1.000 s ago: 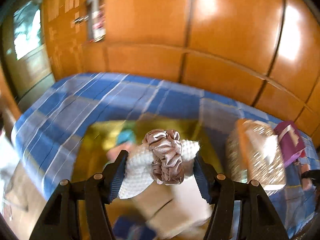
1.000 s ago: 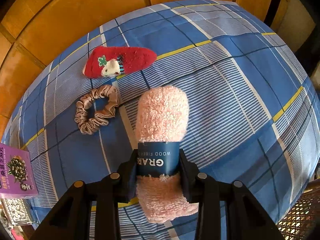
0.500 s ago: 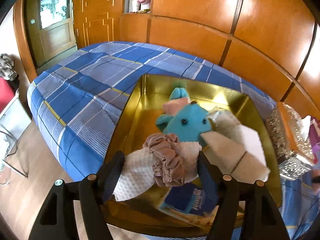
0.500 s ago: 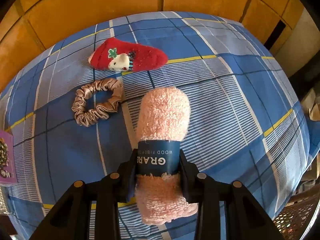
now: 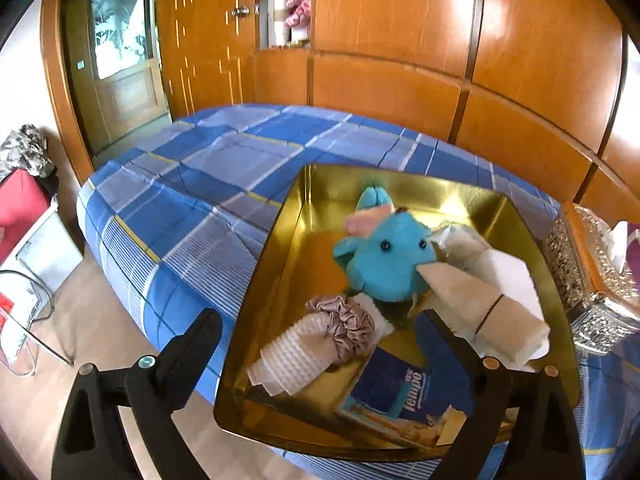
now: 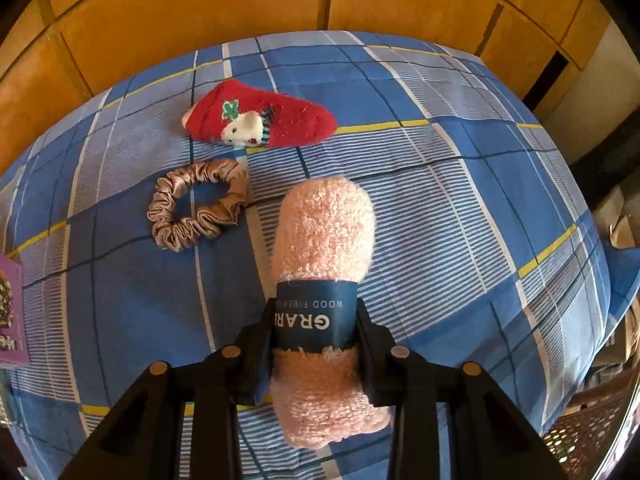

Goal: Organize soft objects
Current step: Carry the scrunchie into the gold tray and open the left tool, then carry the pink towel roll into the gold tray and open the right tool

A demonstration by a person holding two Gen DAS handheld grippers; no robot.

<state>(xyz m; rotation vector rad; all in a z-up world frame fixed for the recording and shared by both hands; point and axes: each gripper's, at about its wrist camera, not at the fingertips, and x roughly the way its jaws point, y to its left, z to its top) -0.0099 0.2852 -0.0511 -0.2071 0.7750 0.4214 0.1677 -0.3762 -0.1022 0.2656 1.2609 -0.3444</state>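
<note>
Blue plaid bedspread (image 6: 460, 184), orange wood wall panels (image 5: 540, 52), wooden door (image 5: 128, 60), glittery tissue box (image 5: 580, 276), purple box (image 6: 10, 312)

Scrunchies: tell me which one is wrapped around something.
The scrunchie in the gold tray, bunched round a white rolled cloth. The other scrunchie lies loose and empty on the blue bedspread.

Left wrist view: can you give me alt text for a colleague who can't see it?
Open left tongs hover over a gold metal tray on a blue plaid bed, a white ribbed cloth roll with mauve satin scrunchie lying released inside. A turquoise plush toy sits behind it.
</note>
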